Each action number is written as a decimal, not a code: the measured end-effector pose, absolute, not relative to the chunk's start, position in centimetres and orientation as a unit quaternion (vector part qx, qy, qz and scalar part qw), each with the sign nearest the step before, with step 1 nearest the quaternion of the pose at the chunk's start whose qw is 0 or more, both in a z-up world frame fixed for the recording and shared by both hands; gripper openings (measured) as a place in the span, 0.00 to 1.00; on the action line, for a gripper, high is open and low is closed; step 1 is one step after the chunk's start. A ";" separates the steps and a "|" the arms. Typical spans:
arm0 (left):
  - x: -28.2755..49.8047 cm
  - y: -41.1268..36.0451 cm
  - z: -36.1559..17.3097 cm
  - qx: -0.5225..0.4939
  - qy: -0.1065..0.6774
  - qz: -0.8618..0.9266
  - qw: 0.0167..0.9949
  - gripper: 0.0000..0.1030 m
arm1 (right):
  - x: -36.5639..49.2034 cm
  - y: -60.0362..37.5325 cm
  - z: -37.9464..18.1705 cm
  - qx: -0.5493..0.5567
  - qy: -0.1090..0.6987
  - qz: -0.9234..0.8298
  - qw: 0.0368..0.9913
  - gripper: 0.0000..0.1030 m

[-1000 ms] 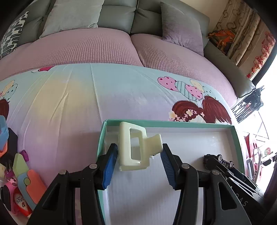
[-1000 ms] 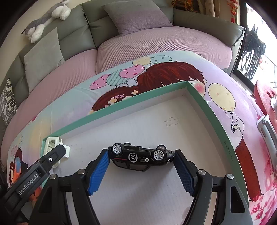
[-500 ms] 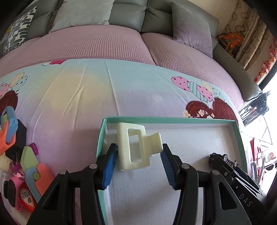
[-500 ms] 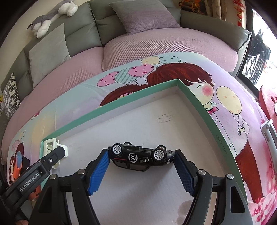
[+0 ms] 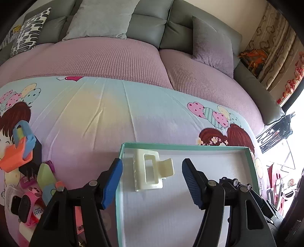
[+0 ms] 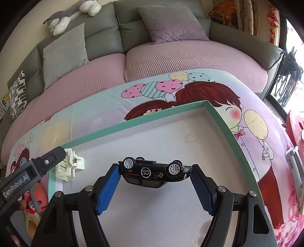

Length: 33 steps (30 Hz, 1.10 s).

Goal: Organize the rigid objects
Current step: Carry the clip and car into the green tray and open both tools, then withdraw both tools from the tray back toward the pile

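Observation:
A cream hair claw clip (image 5: 150, 171) lies in the near left corner of the teal-rimmed white tray (image 5: 180, 146). My left gripper (image 5: 152, 162) hovers over it with its jaws opening; both blue pads (image 5: 112, 180) stand clear of the clip. A black toy car (image 6: 153, 172) hangs upside down over the tray floor, and my right gripper (image 6: 154, 171) is shut on its two ends. The right wrist view also shows the clip (image 6: 70, 167) by the tray's left wall (image 6: 133, 125), partly behind the left gripper's body. The left wrist view catches the car's wheels (image 5: 229, 181) at the right.
A heap of small toys lies on the printed sheet left of the tray: an orange and blue piece (image 5: 20, 148), a pink watch (image 5: 32, 205), a green piece (image 5: 45, 178). A pink-covered sofa with grey cushions (image 5: 102, 17) runs behind. A plush toy (image 6: 72, 15) lies on the backrest.
The left jaws have spread and let go of the clip, which now lies in the tray corner. The left gripper has drawn back and up a little. The right gripper still holds the car.

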<state>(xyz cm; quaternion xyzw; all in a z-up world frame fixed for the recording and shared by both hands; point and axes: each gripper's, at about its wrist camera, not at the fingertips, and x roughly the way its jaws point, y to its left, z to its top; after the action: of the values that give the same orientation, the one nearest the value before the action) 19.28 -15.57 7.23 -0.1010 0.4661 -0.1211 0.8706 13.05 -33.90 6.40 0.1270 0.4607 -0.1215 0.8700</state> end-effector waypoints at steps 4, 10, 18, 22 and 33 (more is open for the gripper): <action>19.2 -15.3 7.7 -0.101 0.461 -0.116 0.874 0.65 | 13.0 -34.1 6.3 0.127 0.461 -0.128 0.869 0.76; 19.3 -15.2 7.4 -0.098 0.463 -0.108 0.874 0.76 | 12.8 -34.4 6.6 0.129 0.446 -0.140 0.875 0.92; 19.3 -14.7 7.7 -0.101 0.446 -0.092 0.885 0.92 | 12.6 -35.0 6.4 0.147 0.442 -0.146 0.873 1.00; 19.4 -14.3 7.7 -0.098 0.435 -0.075 0.892 0.97 | 12.4 -35.6 6.5 0.170 0.431 -0.143 0.874 1.00; 19.4 -12.8 7.9 -0.134 0.426 -0.057 0.893 0.97 | 12.5 -35.3 6.4 0.159 0.434 -0.142 0.875 1.00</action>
<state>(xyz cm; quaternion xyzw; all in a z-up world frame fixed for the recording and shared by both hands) 19.38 -12.82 7.86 -0.1338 0.4258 -0.0567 0.8931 12.49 -35.30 6.38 0.1585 0.4343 -0.1422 0.8752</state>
